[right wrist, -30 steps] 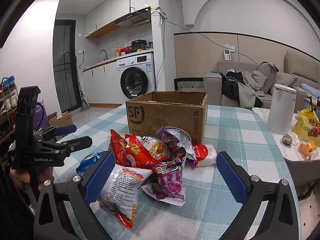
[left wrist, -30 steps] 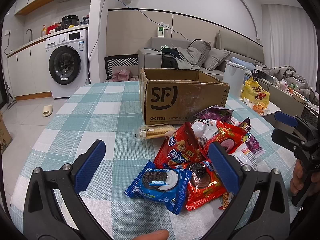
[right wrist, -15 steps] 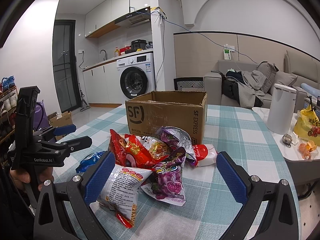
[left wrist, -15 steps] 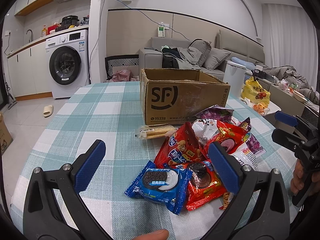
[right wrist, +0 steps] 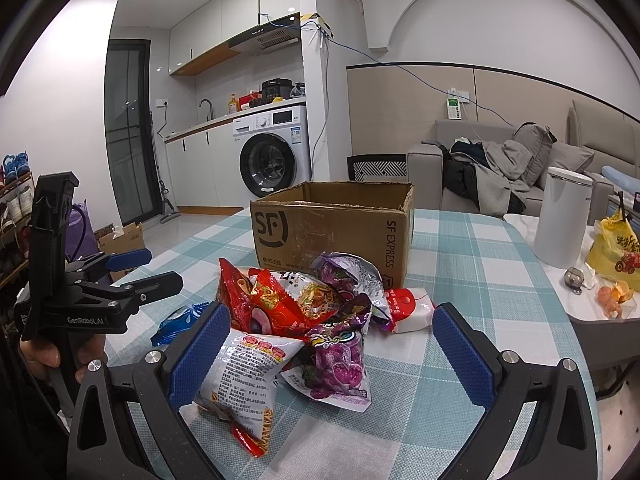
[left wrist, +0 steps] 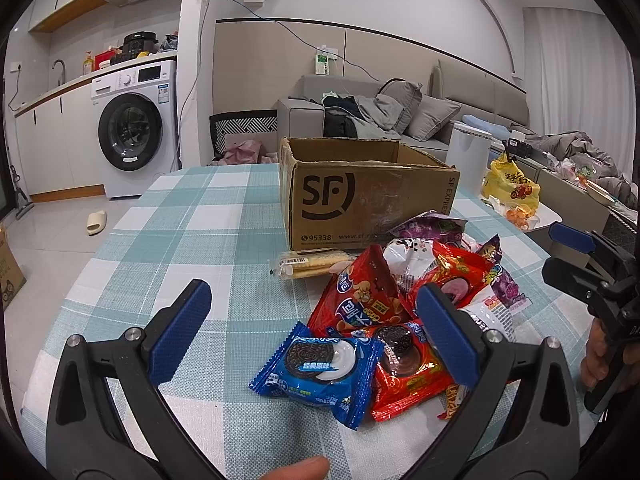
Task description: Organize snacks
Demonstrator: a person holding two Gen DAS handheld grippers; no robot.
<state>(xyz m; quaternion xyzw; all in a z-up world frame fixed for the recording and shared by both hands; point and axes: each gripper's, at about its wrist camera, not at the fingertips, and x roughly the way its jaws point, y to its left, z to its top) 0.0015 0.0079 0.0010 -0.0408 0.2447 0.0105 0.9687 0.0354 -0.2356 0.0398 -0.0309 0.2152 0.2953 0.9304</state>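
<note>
Cardboard box (left wrist: 368,196) on checked table (left wrist: 192,240) — our landmark. Before it, left to right, we list: blue Oreo packet (left wrist: 320,364), red snack packets (left wrist: 368,300), purple packet (right wrist: 340,360). Left gripper (left wrist: 312,332) and right gripper (right wrist: 328,356) — both spread wide, holding nothing, before the box.
</note>
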